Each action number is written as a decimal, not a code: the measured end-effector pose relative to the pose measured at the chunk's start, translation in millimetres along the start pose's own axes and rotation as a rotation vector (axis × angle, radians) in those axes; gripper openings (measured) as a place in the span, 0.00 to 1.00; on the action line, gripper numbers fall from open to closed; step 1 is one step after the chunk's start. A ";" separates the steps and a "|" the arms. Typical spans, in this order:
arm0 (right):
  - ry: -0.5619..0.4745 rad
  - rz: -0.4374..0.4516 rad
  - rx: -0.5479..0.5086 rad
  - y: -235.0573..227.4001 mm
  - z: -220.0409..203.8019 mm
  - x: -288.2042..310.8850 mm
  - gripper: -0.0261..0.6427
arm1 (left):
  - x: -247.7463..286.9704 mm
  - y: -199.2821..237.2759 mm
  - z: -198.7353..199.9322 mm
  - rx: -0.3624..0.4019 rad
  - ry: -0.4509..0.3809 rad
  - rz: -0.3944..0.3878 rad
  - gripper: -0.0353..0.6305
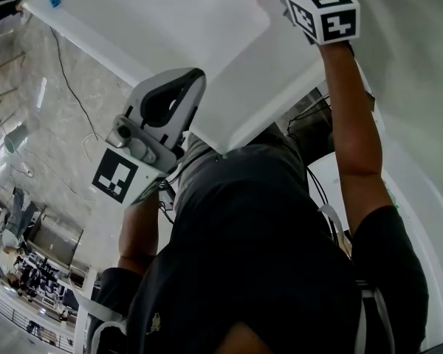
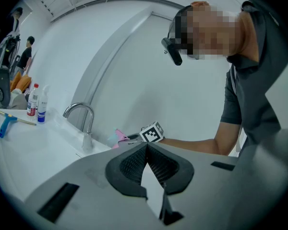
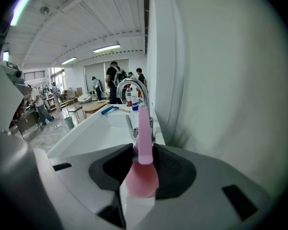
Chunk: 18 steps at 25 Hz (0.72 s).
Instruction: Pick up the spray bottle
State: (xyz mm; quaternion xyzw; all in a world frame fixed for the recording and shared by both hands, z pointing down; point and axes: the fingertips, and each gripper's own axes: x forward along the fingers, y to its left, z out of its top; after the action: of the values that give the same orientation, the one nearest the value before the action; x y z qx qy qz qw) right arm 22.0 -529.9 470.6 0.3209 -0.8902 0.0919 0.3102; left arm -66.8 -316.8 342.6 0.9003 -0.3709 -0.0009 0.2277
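Right gripper (image 3: 143, 150) up close: jaws are sitting part-spread around the pink spray bottle (image 3: 142, 176), with the pads pressing on both sides of its neck and the nozzle sticking up past them. Bottle is sitting at the sink (image 1: 133, 21) rim by the wall, just beside the faucet (image 2: 88, 140). I'm reaching my right arm (image 1: 351, 116) out straight across the sink corner, gripper tilting down. Left gripper (image 2: 146, 146) is hanging off the sink's near edge, about level, forearm (image 1: 136, 227) bent close to my torso, jaws pressed together and pinching nothing.
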 end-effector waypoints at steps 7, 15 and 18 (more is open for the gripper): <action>0.003 0.015 -0.016 -10.1 0.5 10.3 0.23 | 15.4 17.5 -1.2 0.046 0.025 0.003 0.06; -0.035 -0.004 -0.019 19.3 16.5 -30.3 0.23 | -20.6 19.2 1.5 0.071 0.002 0.035 0.06; -0.075 -0.002 -0.031 29.0 35.6 -48.3 0.23 | -27.1 21.9 9.7 0.095 -0.026 0.040 0.06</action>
State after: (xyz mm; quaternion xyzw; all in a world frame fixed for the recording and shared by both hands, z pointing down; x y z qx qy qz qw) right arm 15.2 -495.5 413.9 0.3200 -0.9022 0.0659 0.2815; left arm -102.7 -316.2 338.4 0.9025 -0.3915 0.0095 0.1795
